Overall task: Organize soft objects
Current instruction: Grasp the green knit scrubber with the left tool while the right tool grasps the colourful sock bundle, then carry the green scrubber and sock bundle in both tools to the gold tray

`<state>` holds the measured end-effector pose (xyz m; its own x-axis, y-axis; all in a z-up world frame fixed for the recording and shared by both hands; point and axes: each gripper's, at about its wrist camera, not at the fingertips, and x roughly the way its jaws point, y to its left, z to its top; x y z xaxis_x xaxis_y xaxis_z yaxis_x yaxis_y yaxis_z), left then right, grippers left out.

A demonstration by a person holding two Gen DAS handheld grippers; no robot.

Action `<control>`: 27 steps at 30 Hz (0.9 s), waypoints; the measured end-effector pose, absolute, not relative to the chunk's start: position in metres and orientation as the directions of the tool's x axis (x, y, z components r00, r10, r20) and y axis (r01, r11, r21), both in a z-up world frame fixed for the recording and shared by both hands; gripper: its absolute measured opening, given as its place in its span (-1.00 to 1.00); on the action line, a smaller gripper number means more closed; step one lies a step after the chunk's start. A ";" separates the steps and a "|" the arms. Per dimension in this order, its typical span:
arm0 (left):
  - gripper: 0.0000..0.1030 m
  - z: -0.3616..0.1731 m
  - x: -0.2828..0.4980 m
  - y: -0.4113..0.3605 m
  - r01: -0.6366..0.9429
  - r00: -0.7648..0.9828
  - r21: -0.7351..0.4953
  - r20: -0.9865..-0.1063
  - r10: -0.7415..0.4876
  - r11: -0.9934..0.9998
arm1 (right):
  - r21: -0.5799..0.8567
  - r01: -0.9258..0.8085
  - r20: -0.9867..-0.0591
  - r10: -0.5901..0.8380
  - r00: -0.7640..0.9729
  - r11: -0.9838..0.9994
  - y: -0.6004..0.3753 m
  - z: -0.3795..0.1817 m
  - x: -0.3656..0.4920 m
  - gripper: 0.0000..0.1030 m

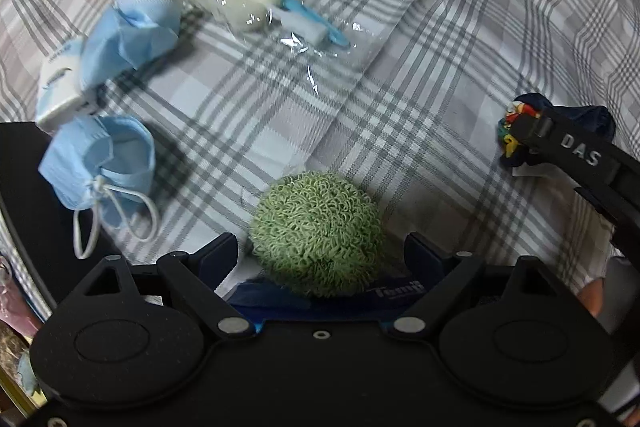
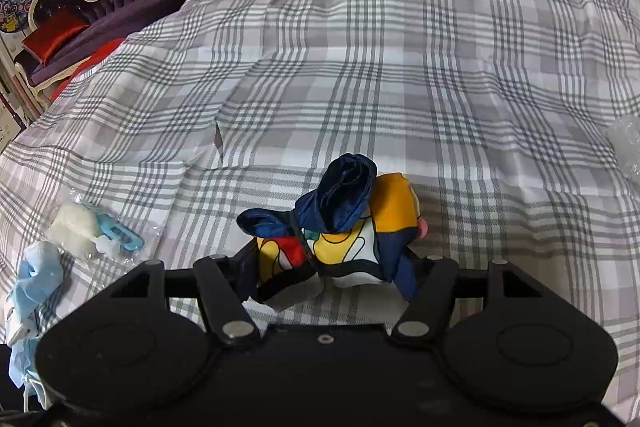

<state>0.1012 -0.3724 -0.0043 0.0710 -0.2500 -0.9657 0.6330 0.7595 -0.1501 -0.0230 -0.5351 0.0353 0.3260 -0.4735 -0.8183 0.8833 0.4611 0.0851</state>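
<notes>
- A plaid sheet (image 2: 400,67) is spread under everything.
- A colourful cloth bundle (image 2: 344,227) is pinched between the right gripper's (image 2: 328,267) fingers, just above the sheet.
- A green looped ball (image 1: 318,233) is seen resting on the sheet between the spread, untouching fingers of the left gripper (image 1: 320,251).
- Two crumpled blue masks (image 1: 132,31) are seen well apart from it.

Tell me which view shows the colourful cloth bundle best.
The right wrist view: the bundle sits centred between the right claw fingers, its navy, yellow and red print plain. The left wrist view shows only a small part of it at the right edge, mostly hidden behind the claw.
</notes>
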 end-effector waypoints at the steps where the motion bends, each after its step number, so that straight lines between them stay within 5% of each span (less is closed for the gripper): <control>1: 0.67 -0.007 0.103 -0.373 0.632 0.067 -0.150 -0.967 -0.247 0.760 | 0.082 0.884 -0.820 -0.473 0.323 0.461 -0.536 0.034 -0.023 0.25; 8: 0.63 -0.021 0.105 -0.376 0.642 0.064 -0.128 -0.974 -0.219 0.756 | 0.088 0.887 -0.827 -0.464 0.319 0.453 -0.537 0.030 -0.023 0.25; 13: 0.10 -0.012 0.103 -0.374 0.664 0.112 -0.124 -0.959 -0.262 0.737 | 0.082 0.888 -0.829 -0.464 0.313 0.453 -0.538 0.029 -0.022 0.25; 27: 0.06 0.028 0.087 -0.394 0.719 0.165 -0.104 -0.935 -0.314 0.687 | 0.181 0.875 -0.838 -0.395 0.376 0.449 -0.547 0.044 -0.075 0.24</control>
